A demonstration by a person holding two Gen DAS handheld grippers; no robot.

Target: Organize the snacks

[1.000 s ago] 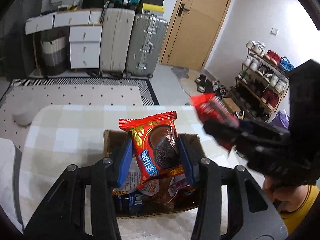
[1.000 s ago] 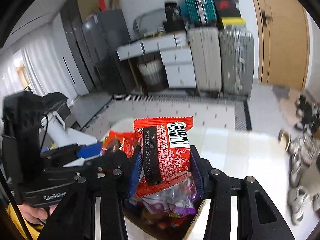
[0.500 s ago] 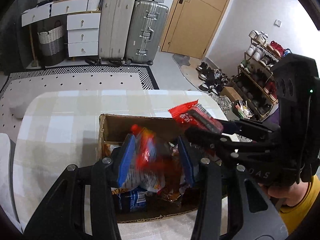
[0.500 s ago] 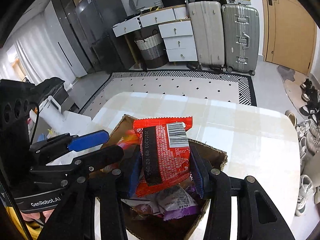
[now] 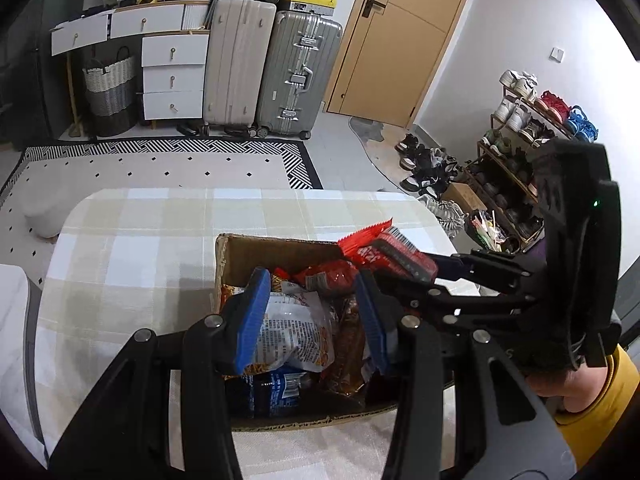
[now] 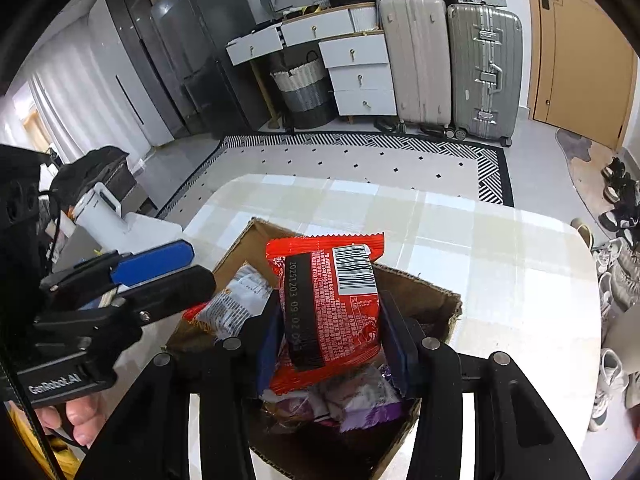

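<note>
Home entryway: suitcases (image 5: 272,68), shoe rack (image 5: 532,128), wooden door (image 5: 404,36).

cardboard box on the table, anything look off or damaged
The cardboard box has a ragged, torn-looking rim and its snack packets are heaped loosely, not in rows. The right hand-held gripper holds a red snack packet above it. Nothing has spilled onto the table.

The left gripper (image 5: 312,316) hangs over an open cardboard box (image 5: 276,250) near the table's (image 5: 132,248) front edge, its blue-padded jaws parted with nothing between them above a white snack bag (image 5: 296,332) and a blue packet (image 5: 276,394) inside. From the table's right edge the right gripper (image 5: 404,262) reaches over the box's far right corner, clamped on a red snack packet (image 5: 380,246). Another red packet (image 5: 328,278) lies in the box just below it.
</note>
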